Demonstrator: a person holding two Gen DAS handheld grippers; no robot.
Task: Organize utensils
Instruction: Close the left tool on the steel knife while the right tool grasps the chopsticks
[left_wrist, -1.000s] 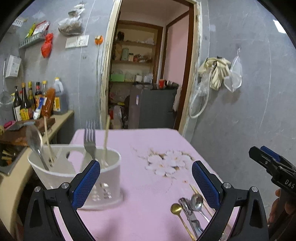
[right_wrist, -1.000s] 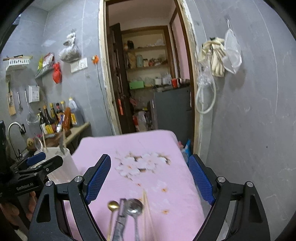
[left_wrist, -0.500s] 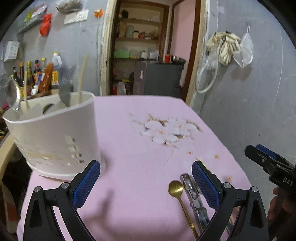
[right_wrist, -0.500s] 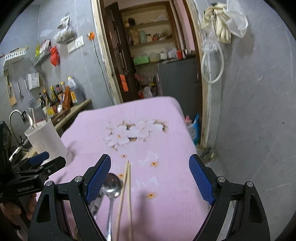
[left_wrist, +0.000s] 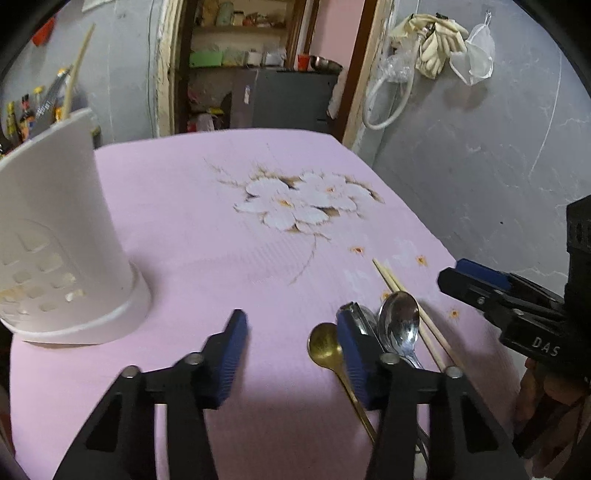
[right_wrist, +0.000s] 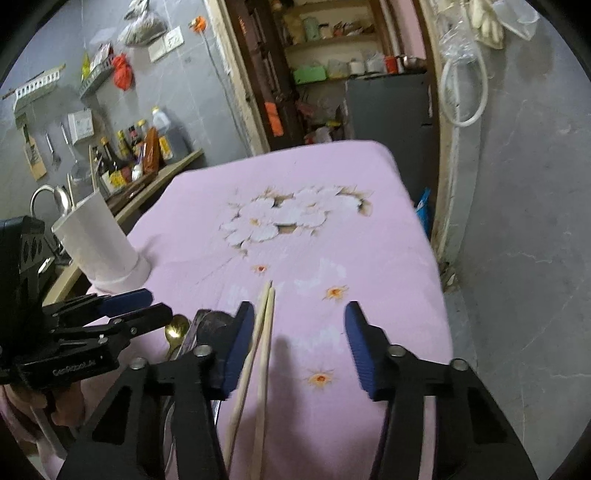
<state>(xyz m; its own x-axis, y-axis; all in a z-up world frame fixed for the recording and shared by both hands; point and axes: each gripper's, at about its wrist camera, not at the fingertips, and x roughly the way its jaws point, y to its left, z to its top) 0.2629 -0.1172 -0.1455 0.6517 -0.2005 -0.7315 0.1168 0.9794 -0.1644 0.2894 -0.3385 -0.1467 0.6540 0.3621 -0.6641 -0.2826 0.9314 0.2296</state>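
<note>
A white utensil holder (left_wrist: 55, 236) stands at the left of the pink table; it also shows in the right wrist view (right_wrist: 99, 240) with utensils in it. A gold spoon (left_wrist: 327, 349), a steel spoon (left_wrist: 400, 325), a metal tool (left_wrist: 360, 314) and a pair of chopsticks (left_wrist: 410, 299) lie near the table's front right. My left gripper (left_wrist: 291, 339) is open and empty, low over the cloth just left of the gold spoon. My right gripper (right_wrist: 299, 332) is open and empty, with the chopsticks (right_wrist: 264, 332) just inside its left finger.
The pink flowered tablecloth (left_wrist: 221, 221) covers the table. A counter with bottles (right_wrist: 136, 151) and a sink tap stands to the left. A grey wall (left_wrist: 480, 166) runs close along the table's right edge. An open doorway lies behind the table.
Both grippers have dropped and tilted down towards the utensils at the front of the table. The jaws of both have narrowed but stay open. The holder now sits at my left edge.
</note>
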